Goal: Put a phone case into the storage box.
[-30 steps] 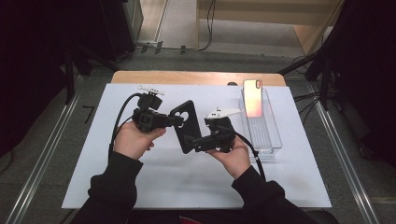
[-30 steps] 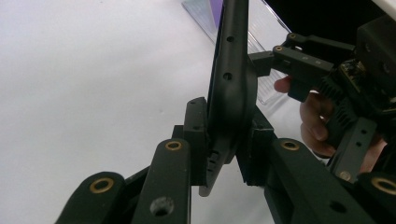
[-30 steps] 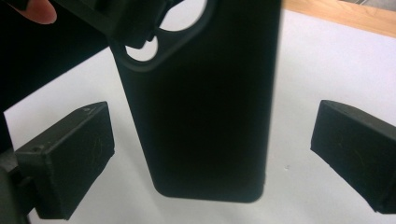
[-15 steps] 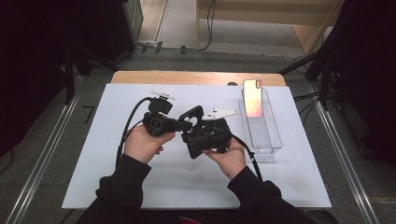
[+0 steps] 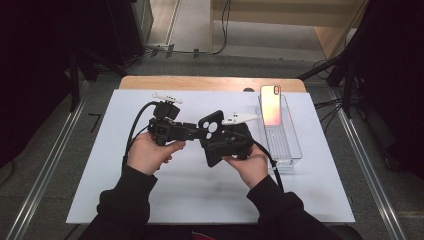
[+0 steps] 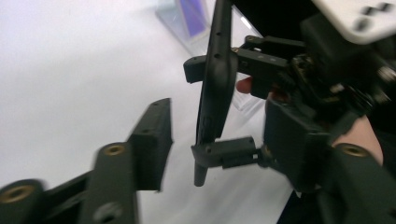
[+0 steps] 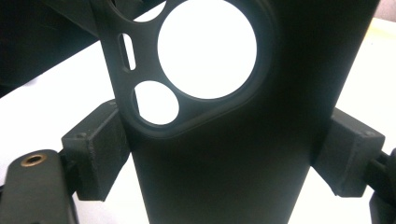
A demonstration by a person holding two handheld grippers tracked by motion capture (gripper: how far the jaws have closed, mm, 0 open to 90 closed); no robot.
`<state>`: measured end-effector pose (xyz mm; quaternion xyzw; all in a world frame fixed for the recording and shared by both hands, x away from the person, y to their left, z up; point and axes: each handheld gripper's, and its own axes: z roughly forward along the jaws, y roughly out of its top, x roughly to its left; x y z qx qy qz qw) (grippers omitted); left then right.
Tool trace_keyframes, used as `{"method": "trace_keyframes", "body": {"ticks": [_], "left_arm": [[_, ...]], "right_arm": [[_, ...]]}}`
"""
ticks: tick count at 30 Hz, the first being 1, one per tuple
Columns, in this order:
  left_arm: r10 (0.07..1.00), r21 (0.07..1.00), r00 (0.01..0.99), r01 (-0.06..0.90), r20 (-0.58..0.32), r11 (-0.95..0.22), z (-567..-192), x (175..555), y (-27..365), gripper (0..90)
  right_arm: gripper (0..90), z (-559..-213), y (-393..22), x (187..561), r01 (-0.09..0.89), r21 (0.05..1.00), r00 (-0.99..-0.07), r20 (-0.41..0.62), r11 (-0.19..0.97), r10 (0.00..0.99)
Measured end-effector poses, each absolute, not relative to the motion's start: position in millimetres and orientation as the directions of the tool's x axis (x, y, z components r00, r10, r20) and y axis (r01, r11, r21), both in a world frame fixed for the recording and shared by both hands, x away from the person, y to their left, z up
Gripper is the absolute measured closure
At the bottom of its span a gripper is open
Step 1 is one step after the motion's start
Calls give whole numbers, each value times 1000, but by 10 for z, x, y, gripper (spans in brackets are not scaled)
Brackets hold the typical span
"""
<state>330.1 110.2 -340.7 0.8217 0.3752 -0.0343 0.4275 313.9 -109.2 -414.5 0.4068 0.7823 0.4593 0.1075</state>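
Black phone case [image 5: 212, 134] held above the white mat [image 5: 100, 190], mid-table, upright on edge between both hands. Right gripper [image 5: 216, 145] clamped on case across its width: in the right gripper view 1 pad [image 7: 95, 151] pressing each long edge, camera cutout [image 7: 196, 60] above the pads. Left gripper [image 5: 197, 133] released: jaws just opened, case edge [image 6: 215, 84] standing between them without contact, near jaw [image 6: 152, 140] apart from it. Left jaws aimed at case from the left in the high view. Phone [image 5: 270, 104] leaning upright in clear tray [image 5: 287, 150], at the right, well apart from case.
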Motion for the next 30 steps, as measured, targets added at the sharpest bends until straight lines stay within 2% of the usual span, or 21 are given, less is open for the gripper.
{"method": "trace_keyframes", "body": {"ticks": [3, 13, 16, 30], "left_arm": [[579, 701, 745, 606, -332, -377, -3415, 3288, 1135, 345], [537, 684, 777, 587, -328, -432, -3661, 3286, 1241, 307], [531, 683, 794, 564, -295, -464, -3770, 3261, 1285, 307], [526, 660, 791, 580, -313, -477, -4175, 3195, 1467, 307]], "right_arm": [[128, -4130, -1161, 3172, 537, 807, -648, 209, 245, 733], [127, -4005, -1383, 3267, 532, 799, -690, 218, 279, 690], [127, -3959, -1442, 3281, 528, 800, -698, 218, 285, 682], [127, -3731, -1793, 3356, 539, 804, -680, 241, 250, 692]]}}
